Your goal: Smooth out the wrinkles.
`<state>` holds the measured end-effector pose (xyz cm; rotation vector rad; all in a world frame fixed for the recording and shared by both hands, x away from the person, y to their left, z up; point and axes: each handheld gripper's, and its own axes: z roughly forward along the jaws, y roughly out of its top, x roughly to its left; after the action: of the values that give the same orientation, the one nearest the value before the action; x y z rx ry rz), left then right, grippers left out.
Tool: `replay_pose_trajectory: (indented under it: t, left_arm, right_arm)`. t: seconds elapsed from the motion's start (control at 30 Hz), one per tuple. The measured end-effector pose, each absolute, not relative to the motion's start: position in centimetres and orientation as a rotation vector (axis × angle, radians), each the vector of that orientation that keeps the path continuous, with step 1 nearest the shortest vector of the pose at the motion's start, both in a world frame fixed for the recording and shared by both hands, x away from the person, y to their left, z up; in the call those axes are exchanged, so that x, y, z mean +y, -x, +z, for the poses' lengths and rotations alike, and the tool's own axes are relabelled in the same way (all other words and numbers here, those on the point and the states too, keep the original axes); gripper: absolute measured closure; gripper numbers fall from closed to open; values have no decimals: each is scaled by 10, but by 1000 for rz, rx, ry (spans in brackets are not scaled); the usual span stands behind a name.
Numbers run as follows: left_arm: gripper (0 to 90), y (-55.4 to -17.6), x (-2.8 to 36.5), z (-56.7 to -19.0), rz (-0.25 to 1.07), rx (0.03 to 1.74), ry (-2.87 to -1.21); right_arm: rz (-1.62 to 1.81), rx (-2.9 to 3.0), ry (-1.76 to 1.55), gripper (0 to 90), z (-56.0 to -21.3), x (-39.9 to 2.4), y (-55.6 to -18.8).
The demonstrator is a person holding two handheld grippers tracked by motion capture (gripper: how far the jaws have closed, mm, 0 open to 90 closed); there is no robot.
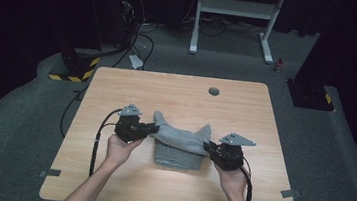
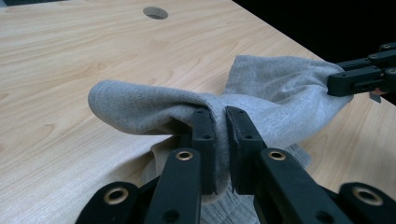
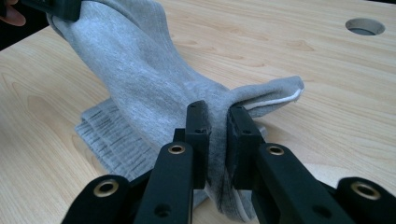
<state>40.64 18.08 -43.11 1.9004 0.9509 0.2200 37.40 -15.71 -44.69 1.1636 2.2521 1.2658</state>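
so the left gripper had its jaws pinched tight on one end of the grey sock, fabric bunched right between the pads. the right gripper was doing the same on the other end, jaws nearly closed with the cloth squeezed in. between them the top layer of the sock was lifted off the table like a little tent, both corners sticking up, while the ribbed part underneath lay flat on the wood near the middle of the front half. the cable hole sat well behind all that. looked to me like a folding step, mid-way. next move probably needed both hands carrying the held edge over together and keeping it level, otherwise the fold would've come out crooked.
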Motion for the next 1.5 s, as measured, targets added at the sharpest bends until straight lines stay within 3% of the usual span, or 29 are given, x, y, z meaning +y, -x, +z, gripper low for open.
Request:
replay_pose_trajectory:
  t: [1.5]
  left_arm:
    - [822, -373, 183, -458, 203, 927, -1979]
  right_arm:
    - [1203, 2335, -1119, 792, -474, -159, -343]
